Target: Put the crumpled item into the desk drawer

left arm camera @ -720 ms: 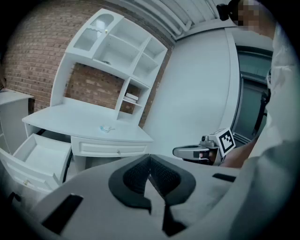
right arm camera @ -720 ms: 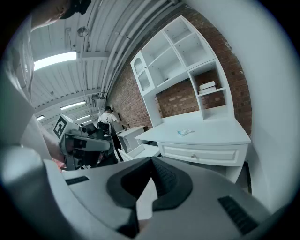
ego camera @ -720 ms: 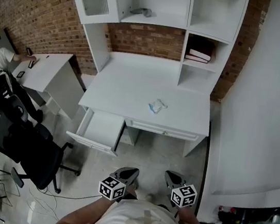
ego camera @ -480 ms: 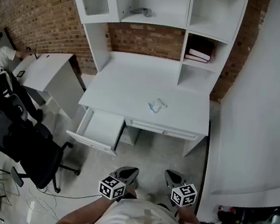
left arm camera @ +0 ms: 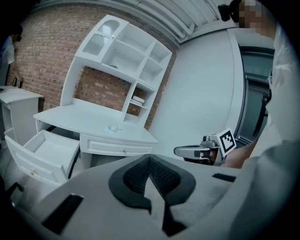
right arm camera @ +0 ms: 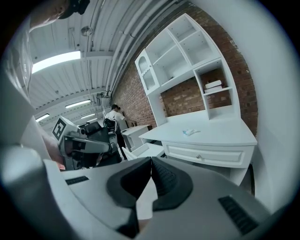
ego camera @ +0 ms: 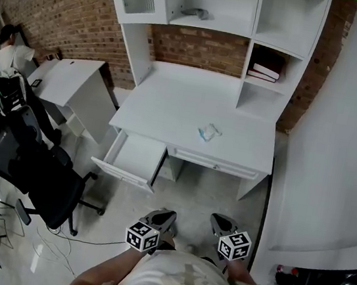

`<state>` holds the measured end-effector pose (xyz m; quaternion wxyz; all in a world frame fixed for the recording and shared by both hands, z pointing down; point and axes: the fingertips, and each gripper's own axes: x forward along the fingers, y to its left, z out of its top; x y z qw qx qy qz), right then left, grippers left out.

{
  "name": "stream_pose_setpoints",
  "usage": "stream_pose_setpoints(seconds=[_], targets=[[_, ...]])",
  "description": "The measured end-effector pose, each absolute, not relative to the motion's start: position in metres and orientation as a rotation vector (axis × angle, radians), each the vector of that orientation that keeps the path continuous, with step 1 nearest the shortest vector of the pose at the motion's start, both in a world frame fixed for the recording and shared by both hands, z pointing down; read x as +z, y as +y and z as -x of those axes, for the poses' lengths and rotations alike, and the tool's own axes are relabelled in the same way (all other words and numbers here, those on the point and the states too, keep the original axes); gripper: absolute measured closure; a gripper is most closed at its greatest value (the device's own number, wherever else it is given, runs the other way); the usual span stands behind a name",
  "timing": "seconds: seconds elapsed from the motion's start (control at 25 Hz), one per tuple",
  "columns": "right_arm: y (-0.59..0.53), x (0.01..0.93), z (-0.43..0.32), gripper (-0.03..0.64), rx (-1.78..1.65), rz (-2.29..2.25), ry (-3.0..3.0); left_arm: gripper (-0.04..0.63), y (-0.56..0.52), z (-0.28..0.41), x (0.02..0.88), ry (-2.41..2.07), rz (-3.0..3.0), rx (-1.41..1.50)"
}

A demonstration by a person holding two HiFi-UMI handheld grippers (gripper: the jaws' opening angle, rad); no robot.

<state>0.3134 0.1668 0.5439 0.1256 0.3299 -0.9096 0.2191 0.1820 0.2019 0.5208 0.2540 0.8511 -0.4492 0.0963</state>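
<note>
Cool, even, washed-out indoor light, ceiling strip lights (right arm camera: 56, 60) glowing in the right gripper view, white desk (ego camera: 184, 106) bright without glare, soft shadow beneath it, heavy fisheye bend and black corners in both gripper views, close foreground soft, head view fairly sharp

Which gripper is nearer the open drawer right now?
Left. The left gripper is before the open drawer, slightly to its right, apart from it; the right gripper is farther right, before the closed drawer.
</note>
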Motion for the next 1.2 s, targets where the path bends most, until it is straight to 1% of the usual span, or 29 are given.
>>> stream_pose_setpoints(seconds=[0.24,0.76,1.2], targets=[[0.171,0.546,-0.307,0.594,0.597,-0.916,-2.655,0.575,0.206,-0.176,0.521,-1.258,-2.284,0.233],[0.164,0.545,-0.307,0.595,0.662,-0.932,-2.672,0.574,0.207,-0.172,0.524,-1.311,-2.261,0.277],[0.169,0.546,-0.306,0.594,0.665,-0.887,-2.675,0.574,0.201,-0.182,0.528,-1.31,-2.248,0.301]])
